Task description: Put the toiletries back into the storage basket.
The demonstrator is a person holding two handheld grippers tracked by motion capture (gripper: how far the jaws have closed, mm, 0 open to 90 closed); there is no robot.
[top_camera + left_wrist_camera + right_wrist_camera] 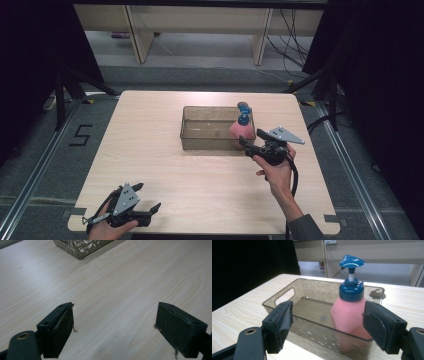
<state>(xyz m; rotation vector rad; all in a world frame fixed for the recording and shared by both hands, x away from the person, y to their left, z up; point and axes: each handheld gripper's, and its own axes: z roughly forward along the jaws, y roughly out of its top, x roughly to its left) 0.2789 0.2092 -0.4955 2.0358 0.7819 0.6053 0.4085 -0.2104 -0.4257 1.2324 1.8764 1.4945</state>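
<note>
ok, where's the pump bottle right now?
The pump bottle stands upright inside the bin, at its right end in the high view, just beyond the open right gripper.

A light wooden table (165, 165) with rounded corners carries everything here; its pale grain runs across the top, and small notches cut into its near edge at both corners. Directly on it stands one thing, a clear brownish plastic bin (202, 136), rectangular, set a little right of centre and toward the far half of the top. In the right gripper view the bin (287, 296) shows a cut-out handle in its end wall, and its base sits flat on the wood. In the left gripper view a corner of the bin (82, 247) meets the bare boards. The table seems to stand on grey carpet, though its legs are hidden.
</note>
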